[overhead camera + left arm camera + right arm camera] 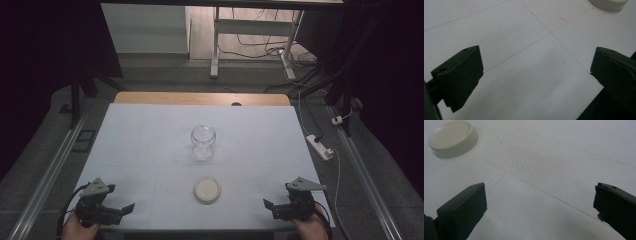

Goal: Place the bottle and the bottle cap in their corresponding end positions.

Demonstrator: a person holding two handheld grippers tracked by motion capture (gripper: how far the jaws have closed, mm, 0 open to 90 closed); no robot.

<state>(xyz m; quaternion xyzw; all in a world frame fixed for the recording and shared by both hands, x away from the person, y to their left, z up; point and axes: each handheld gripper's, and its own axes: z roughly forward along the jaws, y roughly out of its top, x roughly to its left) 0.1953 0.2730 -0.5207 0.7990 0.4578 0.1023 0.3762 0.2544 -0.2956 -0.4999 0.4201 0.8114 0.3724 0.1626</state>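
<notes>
Here, clear round glass jar (203,141), flat cream disc lid (207,189), matte white bench (150,145), left gripper (128,208) and right gripper (269,205) jaws wide apart, holding nothing.

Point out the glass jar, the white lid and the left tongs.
glass jar (203,141), high view, side wall.
white lid (207,189), high view, flat top.
left tongs (129,208), high view, between the tips.
</notes>
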